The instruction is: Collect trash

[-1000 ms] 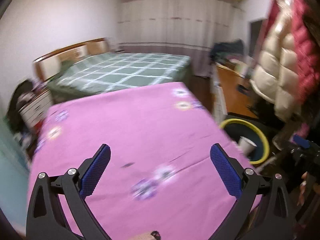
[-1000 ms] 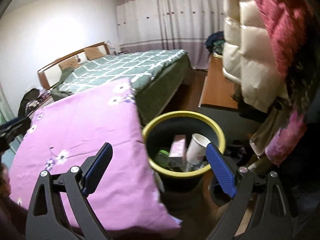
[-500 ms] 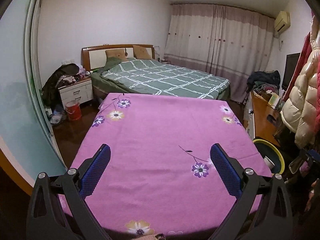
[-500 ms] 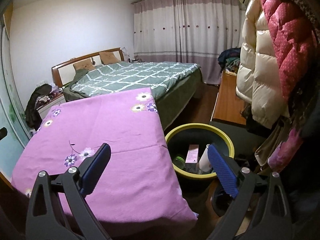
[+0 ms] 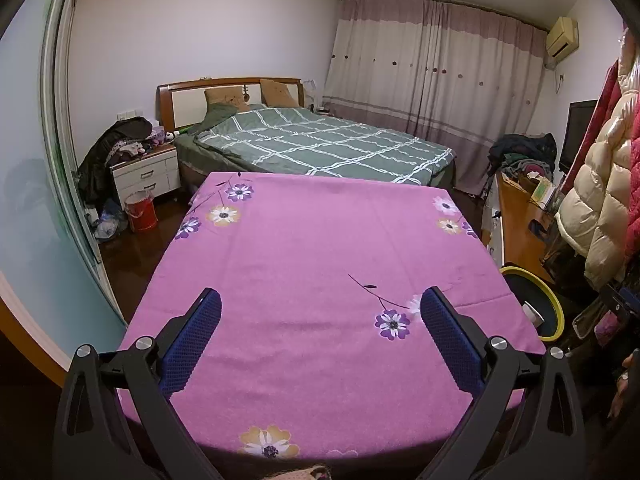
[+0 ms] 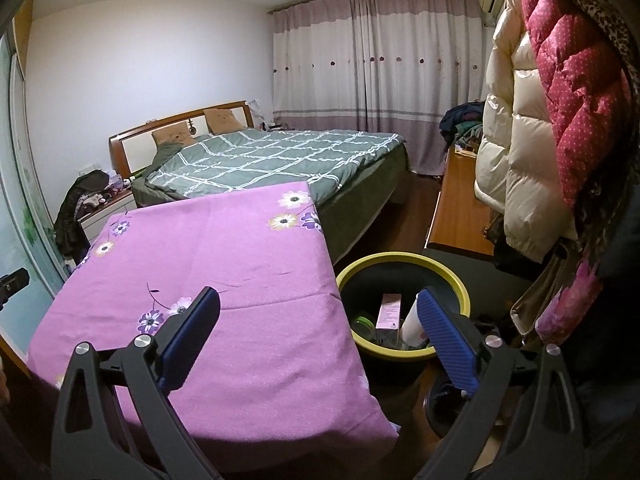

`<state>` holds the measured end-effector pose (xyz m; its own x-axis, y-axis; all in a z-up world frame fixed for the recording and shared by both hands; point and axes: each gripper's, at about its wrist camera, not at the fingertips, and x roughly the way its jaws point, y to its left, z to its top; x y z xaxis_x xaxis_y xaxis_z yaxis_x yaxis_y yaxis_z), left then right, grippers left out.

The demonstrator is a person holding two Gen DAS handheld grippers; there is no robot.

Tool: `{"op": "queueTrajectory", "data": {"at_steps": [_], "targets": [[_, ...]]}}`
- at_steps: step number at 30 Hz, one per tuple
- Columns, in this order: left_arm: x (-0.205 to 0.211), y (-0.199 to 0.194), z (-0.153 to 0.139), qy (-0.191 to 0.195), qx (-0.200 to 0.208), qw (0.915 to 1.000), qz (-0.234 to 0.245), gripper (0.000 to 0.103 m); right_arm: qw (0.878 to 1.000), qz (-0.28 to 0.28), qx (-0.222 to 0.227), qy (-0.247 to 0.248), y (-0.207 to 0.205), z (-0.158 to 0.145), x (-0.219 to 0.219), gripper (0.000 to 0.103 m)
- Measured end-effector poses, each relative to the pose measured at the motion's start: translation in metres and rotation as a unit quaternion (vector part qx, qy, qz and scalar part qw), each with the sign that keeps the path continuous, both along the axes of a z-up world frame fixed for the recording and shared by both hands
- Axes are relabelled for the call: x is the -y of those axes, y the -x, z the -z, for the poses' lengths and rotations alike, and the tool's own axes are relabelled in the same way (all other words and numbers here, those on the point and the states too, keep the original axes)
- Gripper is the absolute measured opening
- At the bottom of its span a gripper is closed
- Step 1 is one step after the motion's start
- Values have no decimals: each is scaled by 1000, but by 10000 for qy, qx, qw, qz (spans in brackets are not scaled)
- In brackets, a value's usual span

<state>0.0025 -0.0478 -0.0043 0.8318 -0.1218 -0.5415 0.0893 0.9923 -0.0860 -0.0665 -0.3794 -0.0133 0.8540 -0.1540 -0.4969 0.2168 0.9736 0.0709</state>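
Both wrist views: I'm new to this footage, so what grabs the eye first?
The bright purple flowered cloth fills the foreground, bare of trash, with both the left gripper and right gripper open above it. Right of the cloth stands a yellow-rimmed bin holding a pink box and white cup.

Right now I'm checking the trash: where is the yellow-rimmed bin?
In the right wrist view, the yellow-rimmed bin stands on the floor at the pink-covered table's right edge, below the hanging coats.

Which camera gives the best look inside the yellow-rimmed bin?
The right wrist view: it looks down into the bin, showing a pink box and a white cup inside. The left wrist view catches only a slice of it at the table's right edge.
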Motion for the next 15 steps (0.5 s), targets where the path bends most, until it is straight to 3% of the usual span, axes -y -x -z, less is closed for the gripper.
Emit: {"op": "queueTrajectory", "data": {"at_steps": [15], "targets": [[5,-1,-3,18,-14,10000,26,98,10000,-15,-1,22,-3,-1,-6,95]]}}
